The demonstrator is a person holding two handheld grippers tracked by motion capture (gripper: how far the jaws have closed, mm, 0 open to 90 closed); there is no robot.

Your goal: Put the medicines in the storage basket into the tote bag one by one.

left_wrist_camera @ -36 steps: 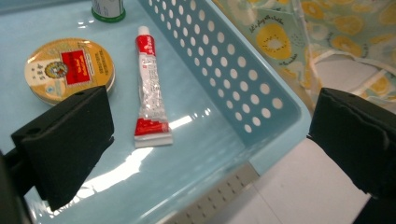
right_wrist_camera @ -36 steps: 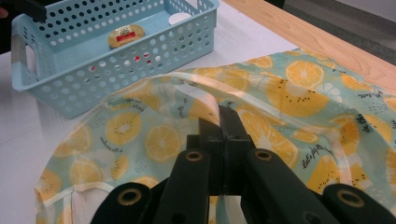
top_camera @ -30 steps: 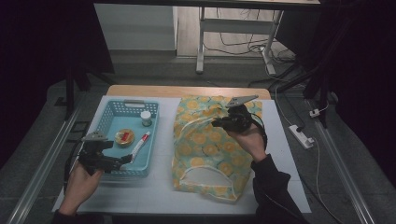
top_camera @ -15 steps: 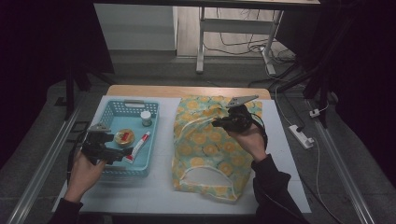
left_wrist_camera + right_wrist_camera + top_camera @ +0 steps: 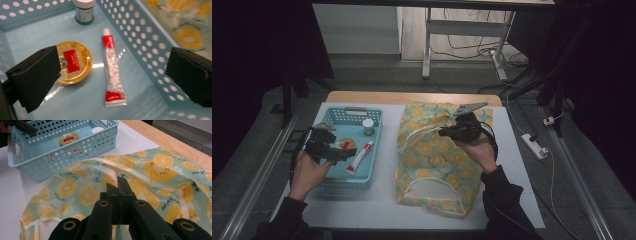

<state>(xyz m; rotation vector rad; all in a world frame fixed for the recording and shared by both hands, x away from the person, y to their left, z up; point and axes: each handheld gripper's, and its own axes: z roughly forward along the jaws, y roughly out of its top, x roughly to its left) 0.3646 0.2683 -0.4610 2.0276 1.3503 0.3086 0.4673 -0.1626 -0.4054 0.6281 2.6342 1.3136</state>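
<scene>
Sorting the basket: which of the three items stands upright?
The small jar with the white lid; the round tin and the tube both lie flat.

the basket was light blue, with rows of little round holes in its walls. inside it, the round tin was shiny gold with a red patch in the middle. at 3 o'clock from the tin, the tube was silver with red at both ends and a white cap. at 12 o'clock, the small jar was green with a white lid. the cloth bag was pale green-blue with yellow lemon slices all over and a cream trim. both the left gripper and the right gripper were black. the table top was white, with a brown wood strip at 12 o'clock.
</scene>
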